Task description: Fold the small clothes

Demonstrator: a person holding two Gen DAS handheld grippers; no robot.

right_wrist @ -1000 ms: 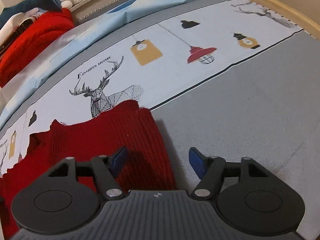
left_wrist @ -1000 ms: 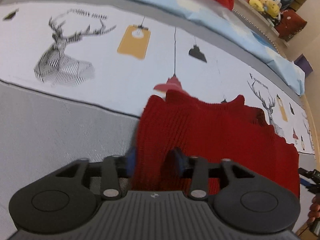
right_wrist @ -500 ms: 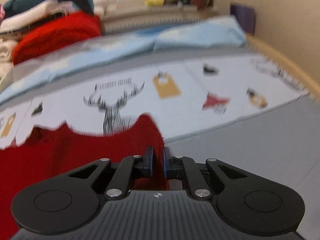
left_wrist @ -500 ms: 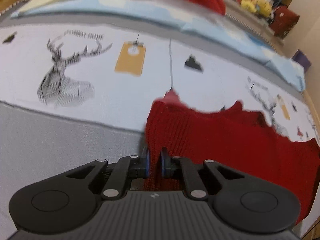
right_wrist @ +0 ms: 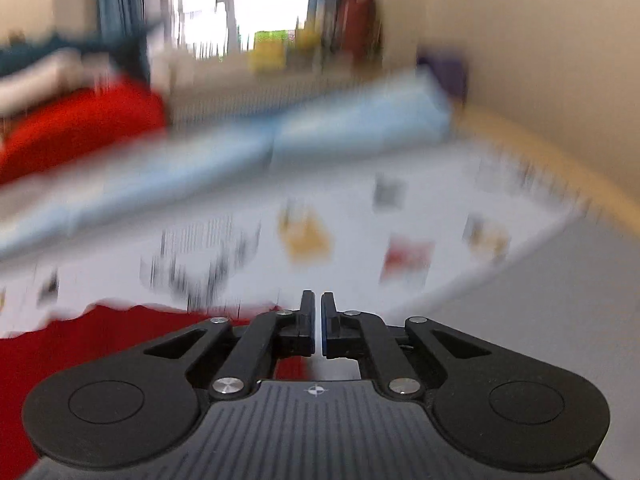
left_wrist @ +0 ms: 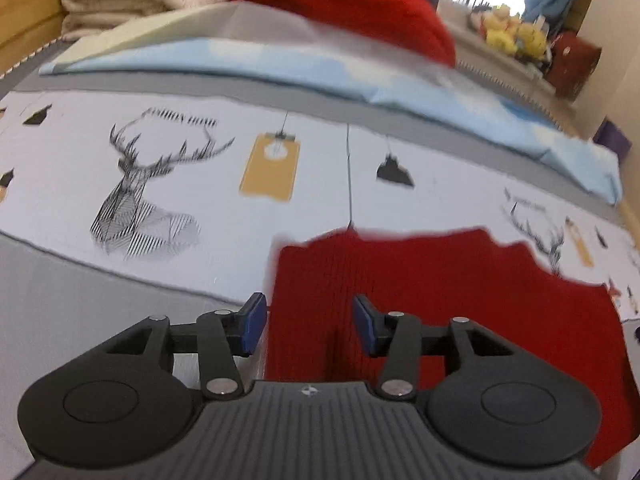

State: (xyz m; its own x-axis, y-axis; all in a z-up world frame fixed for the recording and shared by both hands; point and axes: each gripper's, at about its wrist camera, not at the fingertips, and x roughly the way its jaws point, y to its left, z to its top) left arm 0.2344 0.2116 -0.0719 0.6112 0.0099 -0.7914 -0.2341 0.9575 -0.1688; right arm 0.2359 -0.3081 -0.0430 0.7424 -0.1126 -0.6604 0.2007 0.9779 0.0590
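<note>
Left side just let go of the red knit, right side clamped shut

The red knit garment [left_wrist: 440, 292] lies flat on the printed bedsheet [left_wrist: 200, 208]. The left gripper [left_wrist: 308, 322] has just been opening, its jaws apart around the garment's corner, pads off it. The right gripper [right_wrist: 316, 320] is closed, though I can't see cloth between its fingers. I'd re-pinch both near corners evenly before folding.

Red garment [left_wrist: 440, 280] ribbed knit (matt); bedsheet [left_wrist: 200, 216] smooth printed cloth.
</note>
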